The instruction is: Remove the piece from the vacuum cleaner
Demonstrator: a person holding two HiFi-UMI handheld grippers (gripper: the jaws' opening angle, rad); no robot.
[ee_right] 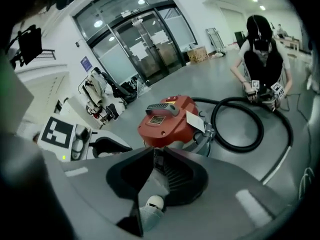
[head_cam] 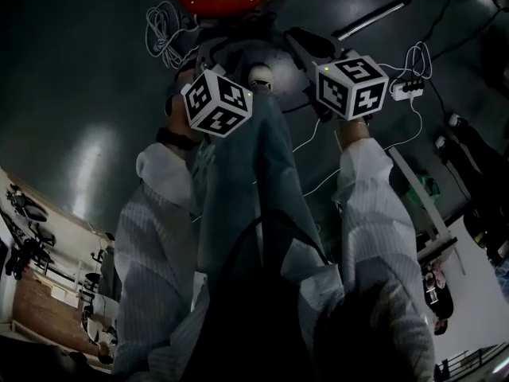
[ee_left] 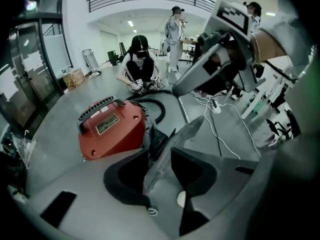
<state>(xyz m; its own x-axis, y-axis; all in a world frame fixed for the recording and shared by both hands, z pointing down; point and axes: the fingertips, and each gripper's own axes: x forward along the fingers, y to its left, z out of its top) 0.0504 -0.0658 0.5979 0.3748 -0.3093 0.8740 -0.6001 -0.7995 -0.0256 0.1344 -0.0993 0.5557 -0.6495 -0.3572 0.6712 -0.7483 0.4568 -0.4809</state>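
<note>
The red vacuum cleaner [ee_right: 167, 124] is the biggest thing here. It stands just beyond both grippers with its grey handle [ee_right: 162, 108] uppermost. Its black hose [ee_right: 262, 130] leaves the side of the body and curls into a loop, which lies to the right in the right gripper view.

The left gripper [ee_left: 160, 151] points at the cleaner's near side. Its fingers [ee_left: 90, 180] stand narrow with a grey flat piece [ee_left: 184, 134] between them. The piece runs out past the fingertips, and its far end lies just beside the red body. I judge that the fingers are clamped on it and that this is the piece to come off. Whether it is already free of the cleaner I cannot tell.

The right gripper [ee_right: 155, 151] aims at the foot of the cleaner from the other side. Its fingers [ee_right: 226, 186] are drawn together at the tips, and I can make out nothing between them. A small white tag [ee_right: 196, 121] lies on the cleaner's side near the hose joint.

The step in hand looks like the pull itself. To do it well, the left fingers should grip firmly and low on the piece. The draw should run straight along the piece's own length, away from the body, with no twisting that could jam it. The cleaner is likely to slide or tip with the pull. The right gripper would therefore do best pressed against the red body or the handle to steady it. It should also stay clear of the hose loop.
</note>
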